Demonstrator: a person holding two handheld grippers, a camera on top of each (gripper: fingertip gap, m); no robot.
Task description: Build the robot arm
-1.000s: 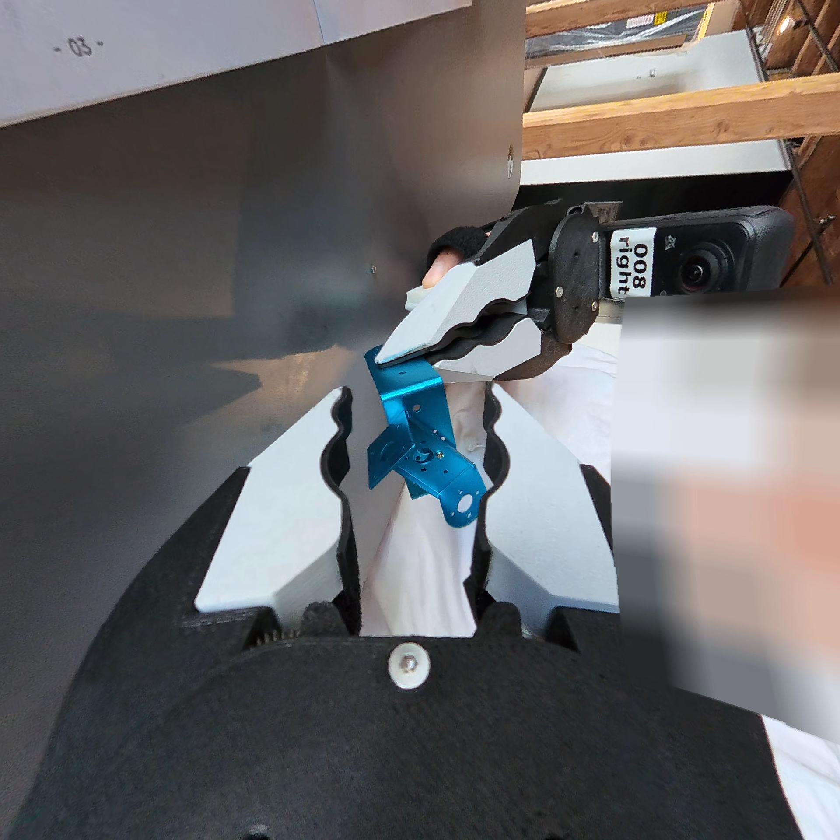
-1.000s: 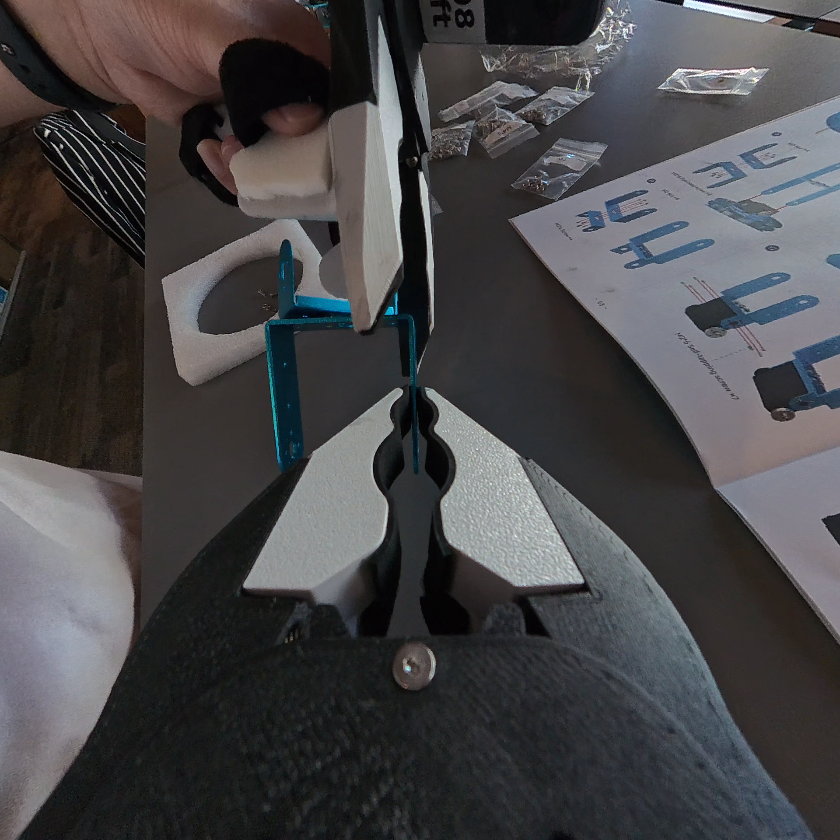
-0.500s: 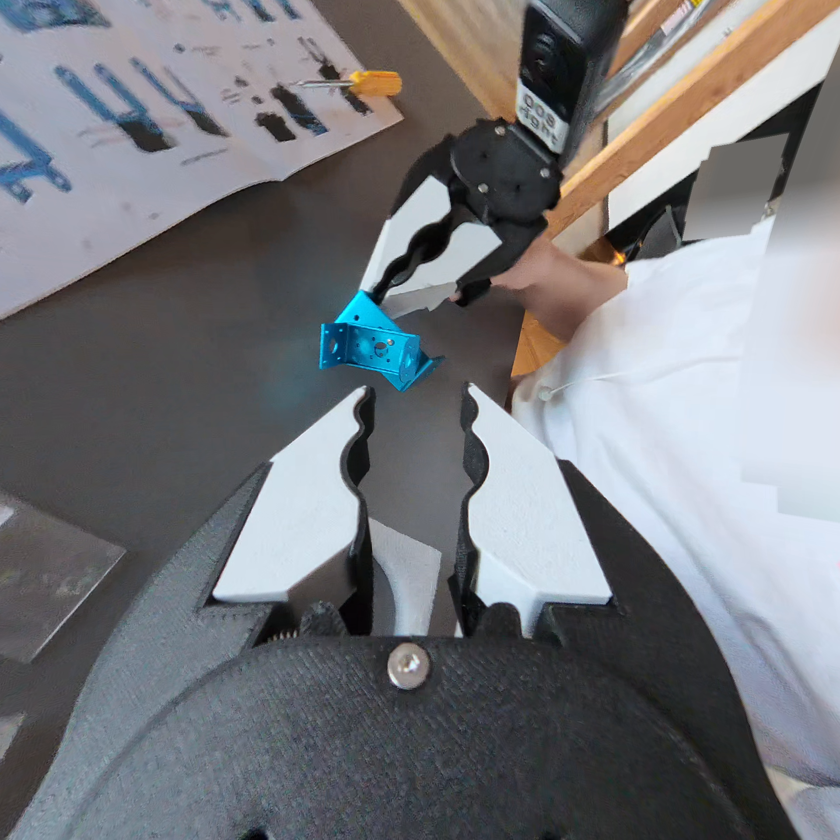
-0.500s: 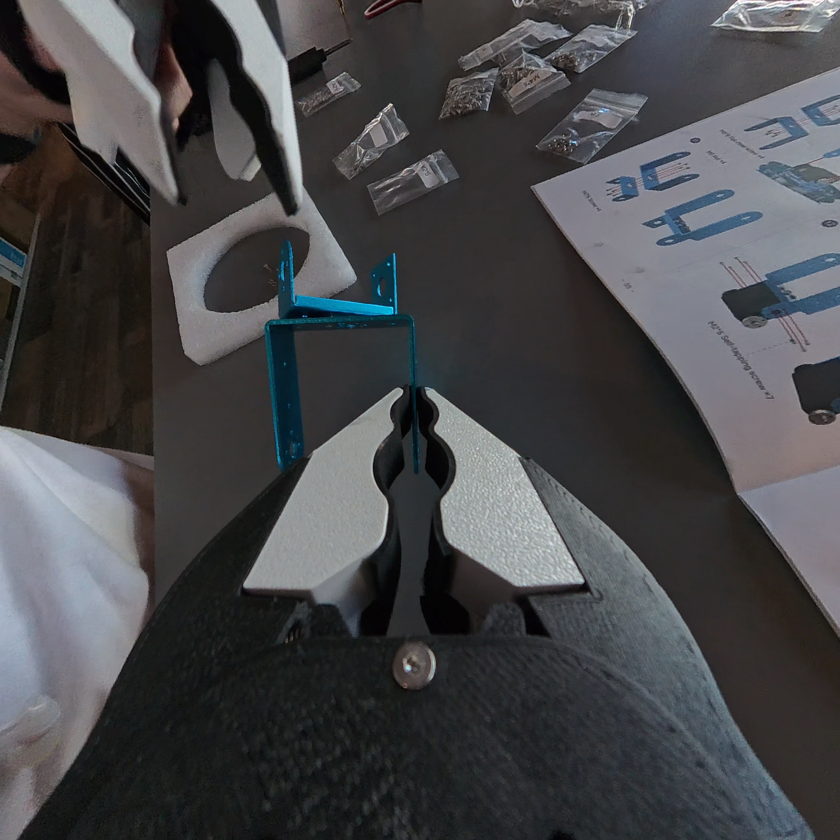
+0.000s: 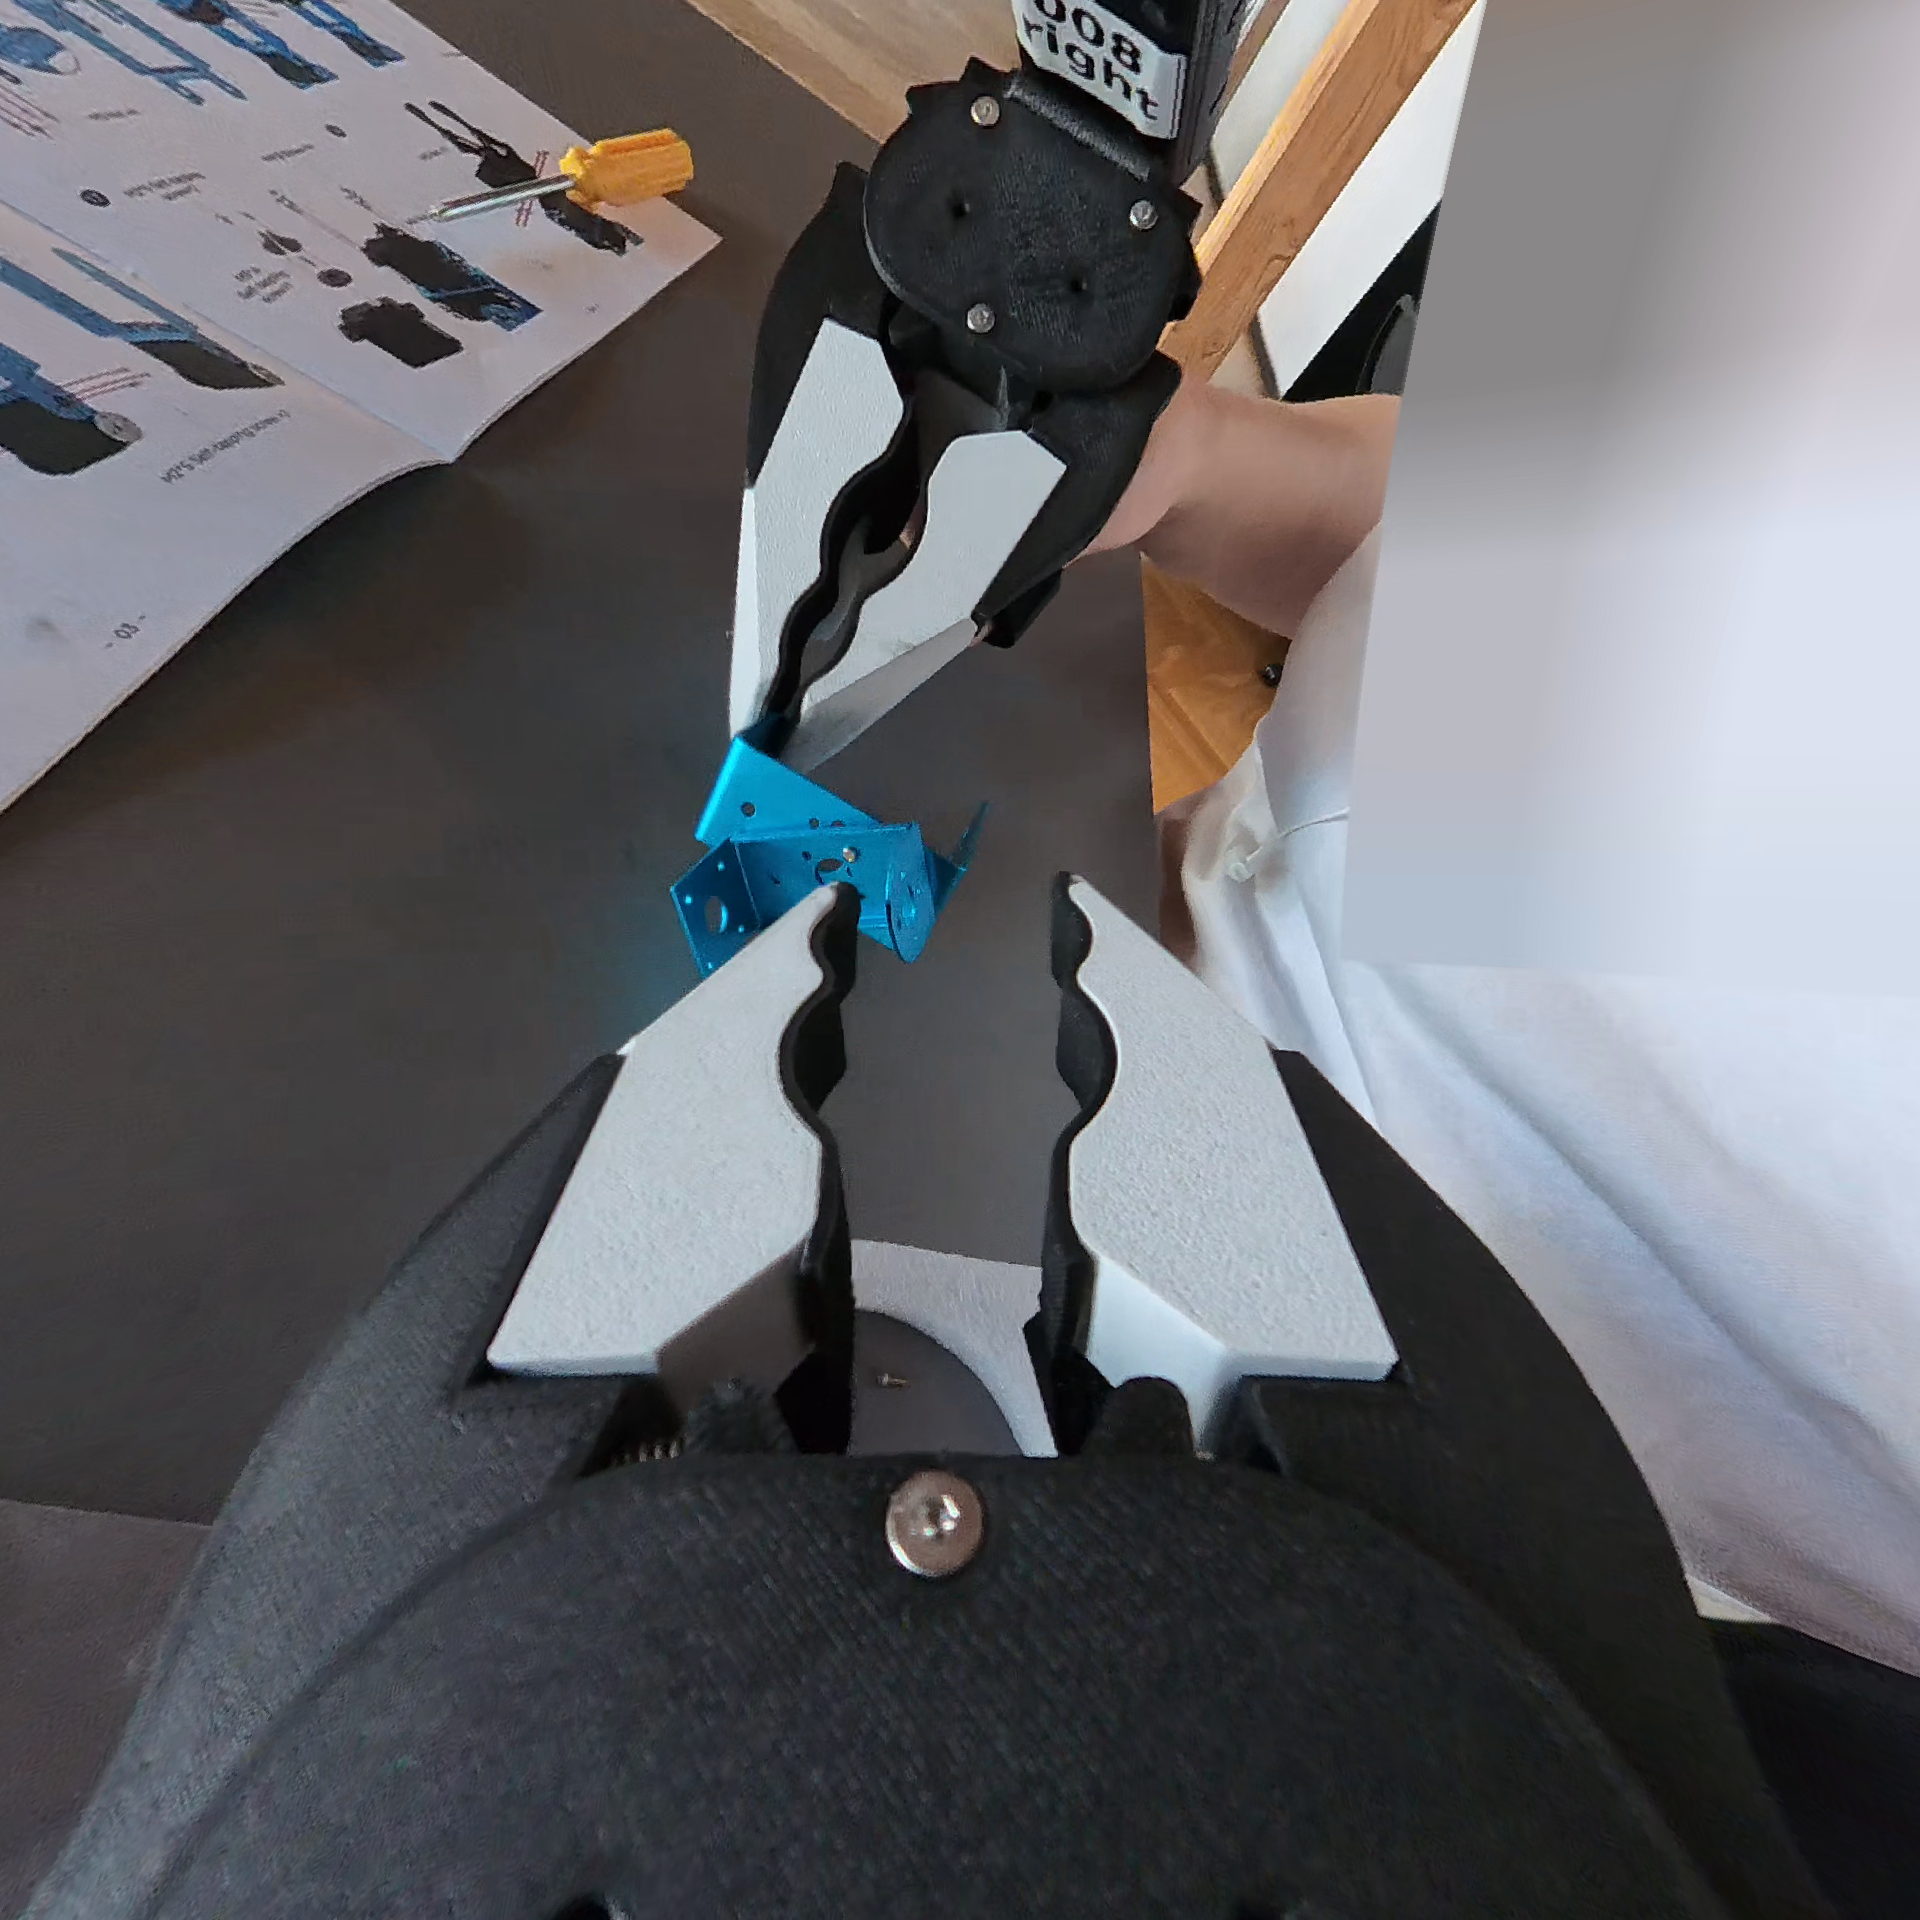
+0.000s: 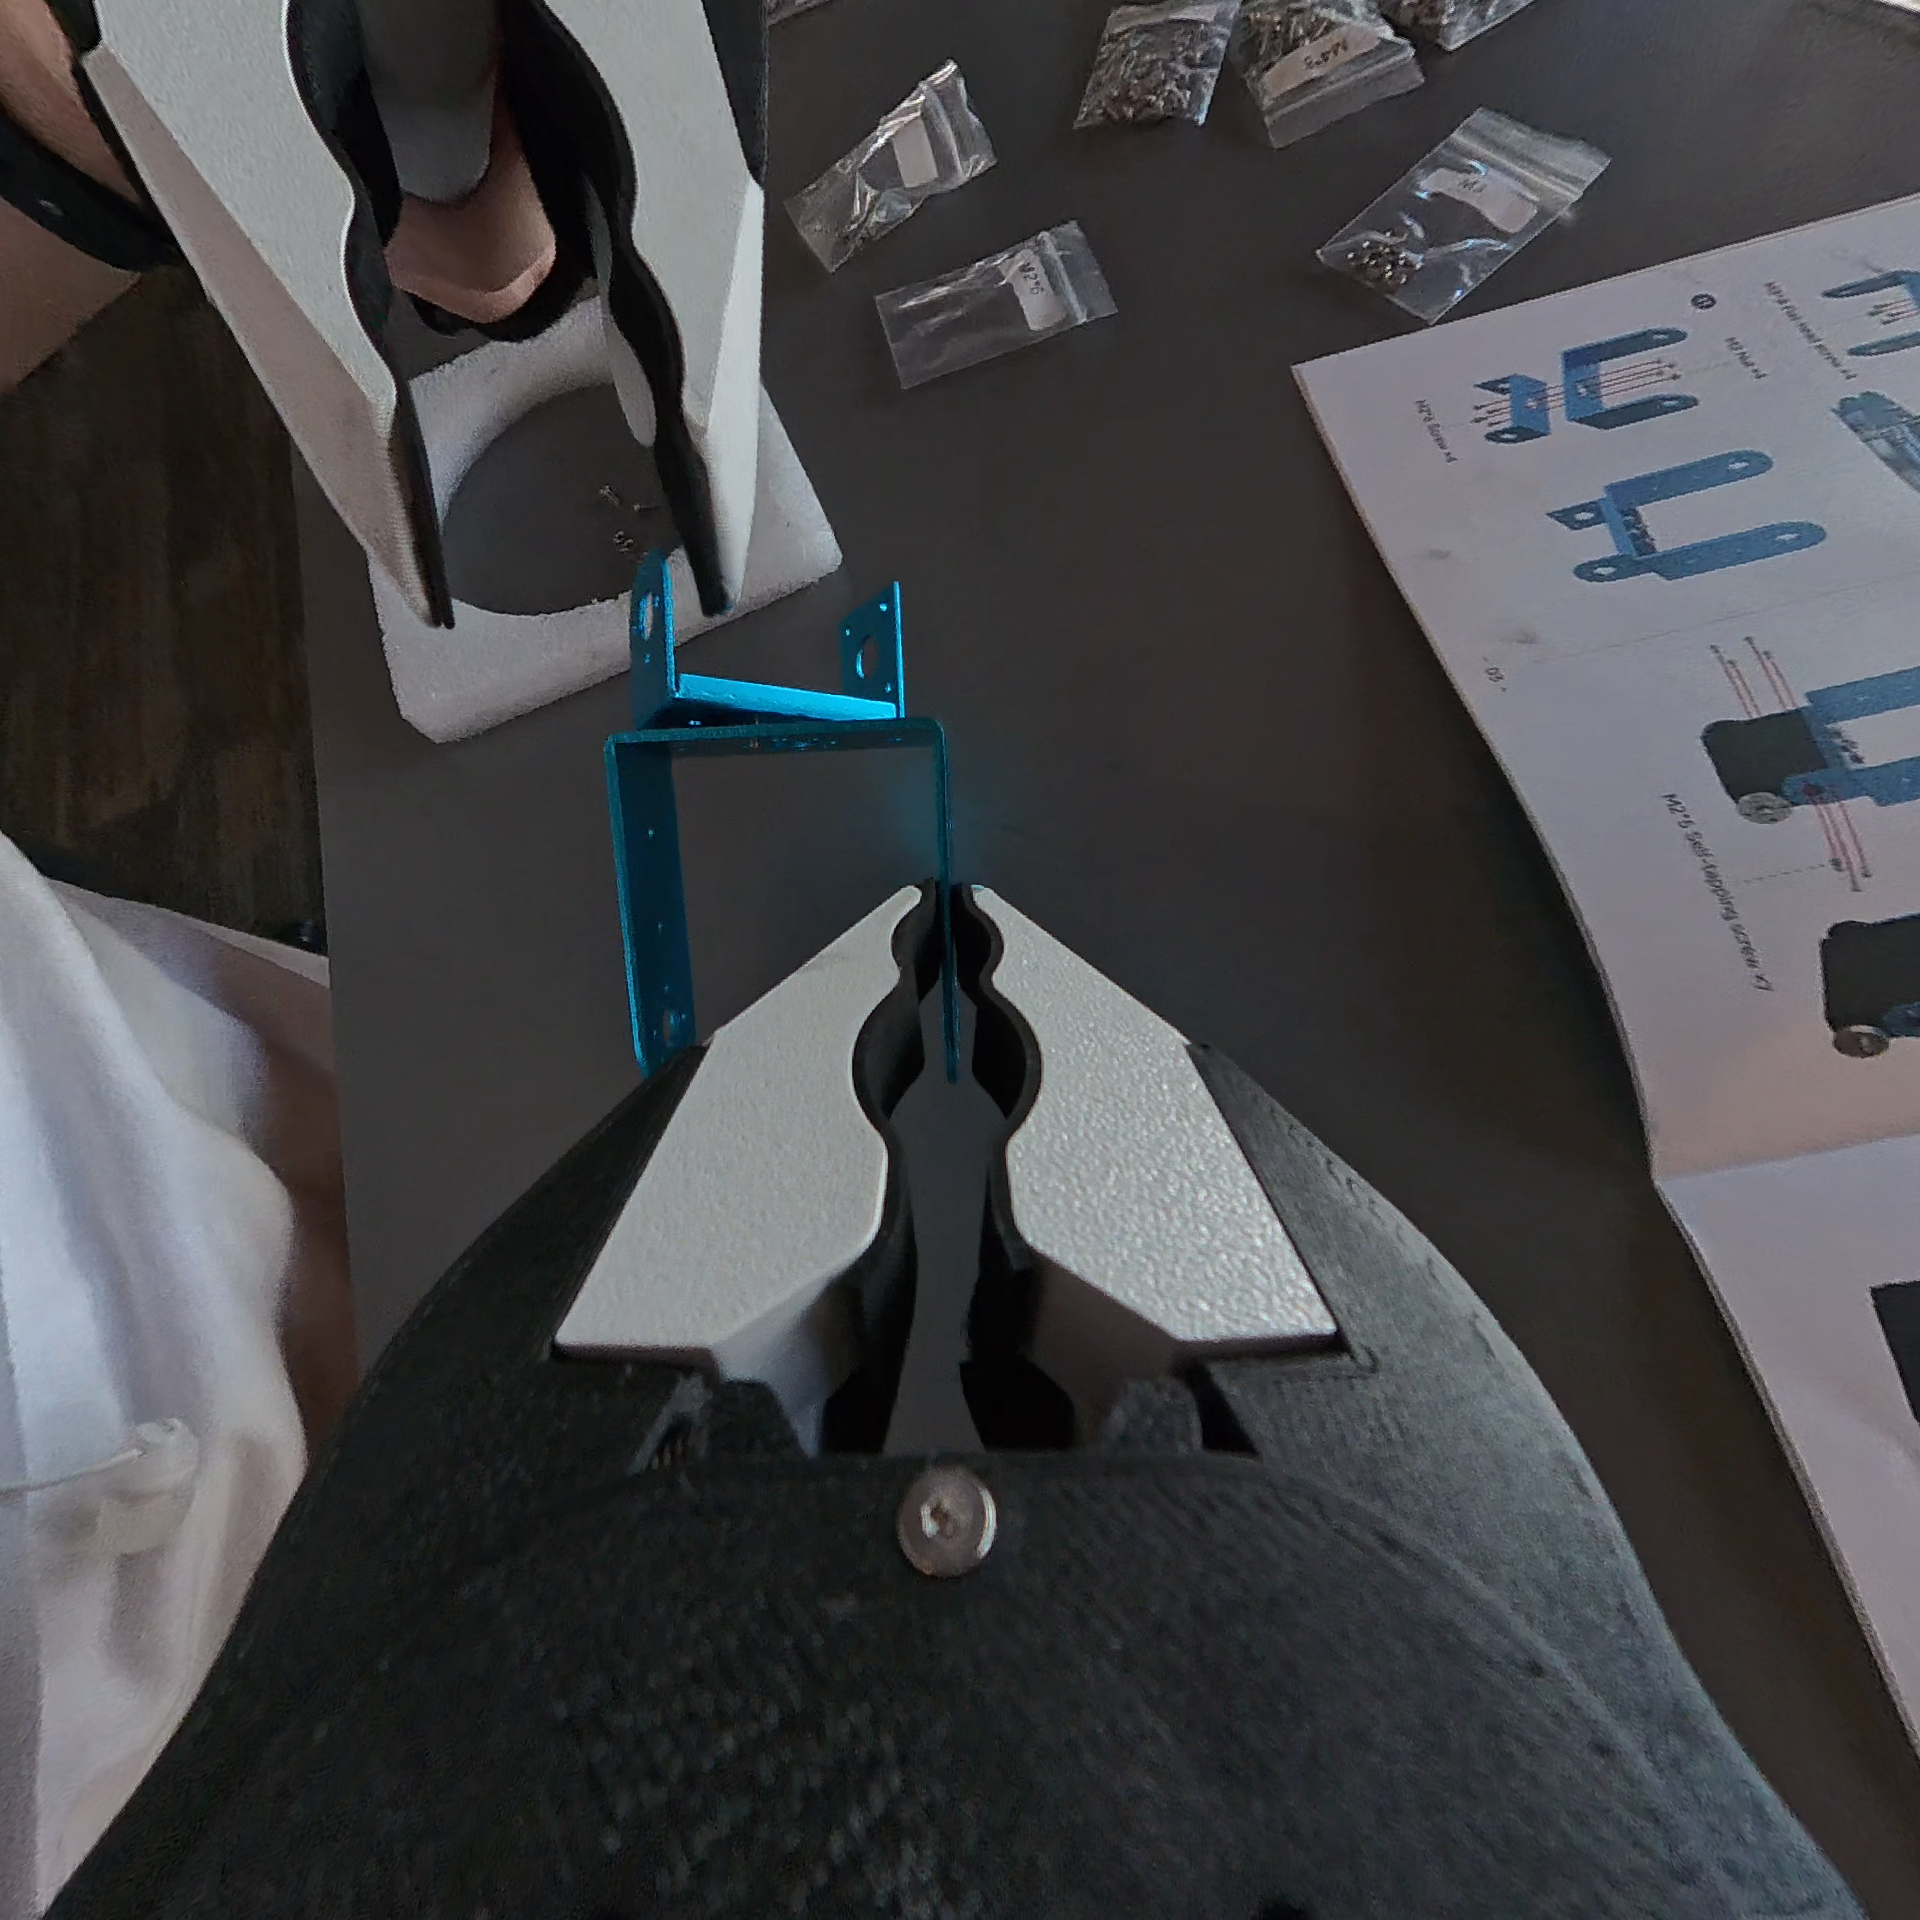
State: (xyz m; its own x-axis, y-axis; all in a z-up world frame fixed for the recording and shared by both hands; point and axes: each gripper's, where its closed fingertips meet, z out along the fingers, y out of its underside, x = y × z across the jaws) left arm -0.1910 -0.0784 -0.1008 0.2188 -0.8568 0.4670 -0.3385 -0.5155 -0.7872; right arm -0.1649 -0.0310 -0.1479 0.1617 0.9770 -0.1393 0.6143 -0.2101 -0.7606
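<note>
- Left wrist view: the left tool (image 5: pixel 951 899) hangs over the dark table (image 5: pixel 312 883) with its fingers apart and nothing between them. Its left fingertip sits just in front of the blue bracket assembly (image 5: pixel 821 868), and I cannot tell whether it touches.
- Farther off in this view, the right tool (image 5: pixel 774 727) reaches down from the top, its tips together on the upper edge of one bracket wall. That is a thin-edge pinch, so the metal could pivot or slip if anything nudges it.
- At far left an open instruction booklet (image 5: pixel 260 343) lies on the table, with a yellow-handled screwdriver (image 5: pixel 582 182) resting on its page.
- Right wrist view: the right tool (image 6: pixel 945 894) is clamped on the right wall of the bracket assembly (image 6: pixel 774 738), which stands out ahead of it above the table (image 6: pixel 1143 727).
- The left tool (image 6: pixel 571 613) comes in from the upper left, fingers apart, one tip just beside the smaller bracket's left ear. A sideways bump there would likely twist the joined pieces in the right tool's grip.
- Under the left tool lies a white foam block (image 6: pixel 769 520) with a round hole holding tiny screws (image 6: pixel 620 509). A dropped bracket could scatter them.
- Small plastic bags (image 6: pixel 992 301) of hardware lie far on the table; the booklet (image 6: pixel 1662 727) is at right.
</note>
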